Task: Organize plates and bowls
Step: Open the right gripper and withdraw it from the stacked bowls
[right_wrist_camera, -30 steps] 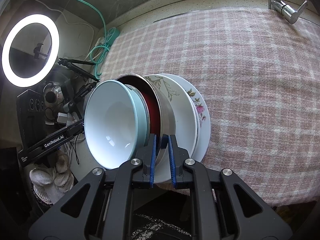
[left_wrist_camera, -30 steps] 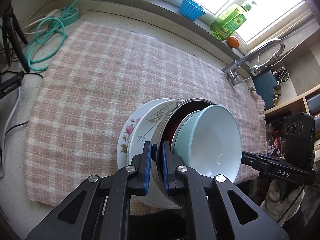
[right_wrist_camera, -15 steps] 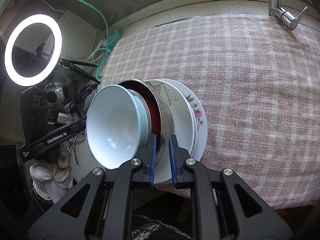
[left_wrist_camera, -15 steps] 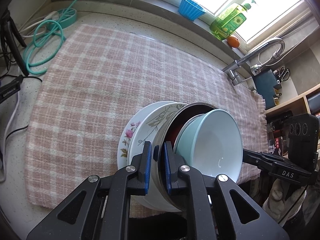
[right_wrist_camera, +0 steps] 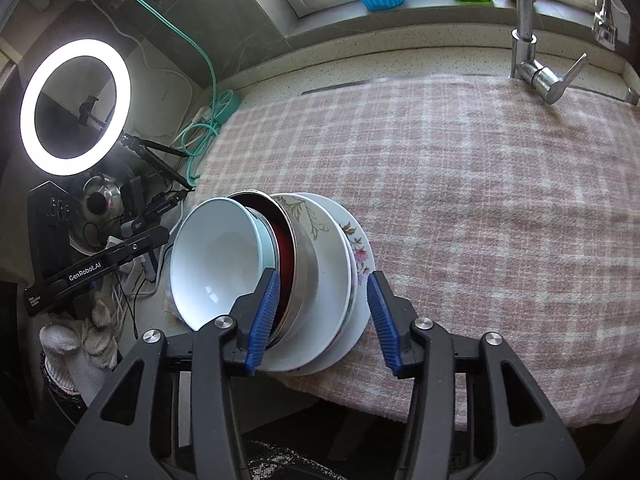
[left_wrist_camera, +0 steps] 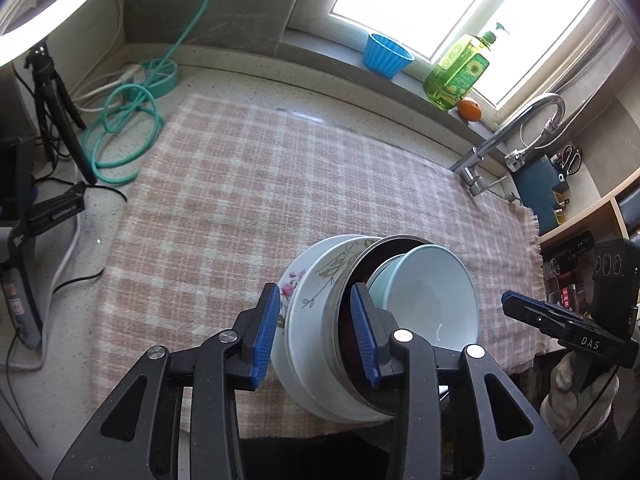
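Steel bowl (left_wrist_camera: 334,312) sits mid-stack, rims between both sets of jaws. Left gripper (left_wrist_camera: 316,334) and right gripper (right_wrist_camera: 322,318) are opening, gripping nothing, equally close on opposite sides.

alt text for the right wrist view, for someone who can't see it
The right gripper is opening around a nested stack at the near edge of a pink checked cloth: light blue bowl, steel bowl, floral plates. A ring light glows at left.
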The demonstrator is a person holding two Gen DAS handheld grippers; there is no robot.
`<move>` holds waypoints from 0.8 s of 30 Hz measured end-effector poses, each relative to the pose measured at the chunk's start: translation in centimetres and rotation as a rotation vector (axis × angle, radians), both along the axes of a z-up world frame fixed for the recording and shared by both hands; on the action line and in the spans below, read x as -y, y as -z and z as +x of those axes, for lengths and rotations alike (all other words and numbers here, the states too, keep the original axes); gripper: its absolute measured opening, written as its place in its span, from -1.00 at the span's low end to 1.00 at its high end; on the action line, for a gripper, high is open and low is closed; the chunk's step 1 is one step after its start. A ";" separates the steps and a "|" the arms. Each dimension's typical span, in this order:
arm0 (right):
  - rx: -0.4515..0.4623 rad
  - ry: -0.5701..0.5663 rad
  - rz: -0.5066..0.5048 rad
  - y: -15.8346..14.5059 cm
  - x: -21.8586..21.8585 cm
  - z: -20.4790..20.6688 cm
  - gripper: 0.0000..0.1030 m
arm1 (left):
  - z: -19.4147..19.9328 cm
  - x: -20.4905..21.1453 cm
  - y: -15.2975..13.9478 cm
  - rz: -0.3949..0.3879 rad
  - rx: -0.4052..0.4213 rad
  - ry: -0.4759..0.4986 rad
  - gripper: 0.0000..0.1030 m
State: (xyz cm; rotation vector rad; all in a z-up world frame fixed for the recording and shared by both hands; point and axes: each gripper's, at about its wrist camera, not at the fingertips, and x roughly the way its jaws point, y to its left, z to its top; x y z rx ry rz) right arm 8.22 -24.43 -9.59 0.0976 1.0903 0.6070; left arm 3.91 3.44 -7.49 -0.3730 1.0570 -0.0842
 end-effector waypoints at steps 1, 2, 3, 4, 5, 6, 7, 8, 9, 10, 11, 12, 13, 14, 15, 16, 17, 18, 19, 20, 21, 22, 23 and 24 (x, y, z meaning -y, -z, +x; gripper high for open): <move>0.023 0.002 -0.010 -0.4 0.2 -0.2 0.05 | -0.3 0.1 -0.4 0.015 0.015 -0.005 -0.24; 0.045 0.003 -0.016 -0.8 0.3 -0.5 0.05 | -0.6 0.4 -0.7 0.032 0.028 -0.008 -0.24; 0.065 0.003 -0.020 -1.1 0.4 -0.7 0.05 | -0.9 0.7 -1.0 0.048 0.042 -0.012 -0.20; 0.082 0.003 -0.024 -1.4 0.5 -1.0 0.06 | -1.2 1.0 -1.3 0.061 0.054 -0.016 -0.09; 0.098 0.003 -0.029 -1.7 0.6 -1.3 0.07 | -1.5 1.3 -1.7 0.073 0.067 -0.021 0.00; 0.115 0.002 -0.034 -2.0 0.6 -1.6 0.08 | -1.8 1.6 -2.0 0.085 0.083 -0.025 0.13; 0.133 0.000 -0.040 -2.3 0.7 -1.9 0.17 | -2.2 1.9 -2.3 0.097 0.096 -0.025 0.18; 0.151 0.000 -0.044 -2.5 0.8 -2.2 0.32 | -2.5 2.3 -2.6 0.111 0.105 -0.023 0.19; 0.168 0.000 -0.046 -2.8 0.9 -2.5 0.35 | -2.7 2.6 -2.9 0.125 0.114 -0.023 0.20; 0.181 0.000 -0.048 -3.0 1.2 -2.8 0.36 | -3.0 2.9 -3.2 0.138 0.122 -0.023 0.25; 0.190 0.000 -0.050 -3.2 1.3 -3.1 0.36 | -3.2 3.1 -3.4 0.151 0.129 -0.020 0.29; 0.199 0.000 -0.051 -3.4 1.4 -3.3 0.36 | -3.5 3.4 -3.6 0.163 0.137 -0.020 0.33; 0.209 0.001 -0.052 -3.6 1.5 -3.6 0.37 | -3.8 3.6 -3.8 0.175 0.146 -0.024 0.34; 0.219 0.001 -0.051 -3.8 1.7 -3.8 0.40 | -4.0 3.8 -4.0 0.186 0.153 -0.027 0.34; 0.232 0.003 -0.053 -4.0 1.9 -4.1 0.43 | -4.2 4.0 -4.2 0.194 0.157 -0.026 0.35; 0.248 0.005 -0.053 -4.2 2.1 -4.5 0.50 | -4.5 4.2 -4.4 0.202 0.161 -0.027 0.38; 0.265 0.008 -0.053 -4.4 2.3 -4.8 0.55 | -4.7 4.4 -4.5 0.213 0.166 -0.029 0.38; 0.281 0.013 -0.057 -4.7 2.5 -5.0 0.55 | -4.9 4.7 -4.7 0.225 0.173 -0.031 0.39; 0.294 0.018 -0.060 -4.9 2.7 -5.3 0.55 | -5.2 4.9 -4.8 0.239 0.177 -0.034 0.40; 0.305 0.023 -0.062 -5.2 3.0 -5.5 0.55 | -5.4 5.2 -4.9 0.250 0.180 -0.034 0.40; 0.315 0.029 -0.062 -5.4 3.2 -5.7 0.55 | -5.6 5.5 -5.1 0.258 0.185 -0.033 0.40; 0.323 0.035 -0.061 -5.6 3.3 -6.0 0.57 | -6.0 5.8 -5.2 0.269 0.189 -0.040 0.44; 0.332 0.041 -0.058 -5.8 3.5 -6.2 0.60 | -6.3 6.0 -5.3 0.283 0.193 -0.049 0.46; 0.343 0.049 -0.055 -6.0 3.8 -6.5 0.61 | -6.5 6.3 -5.5 0.293 0.197 -0.053 0.49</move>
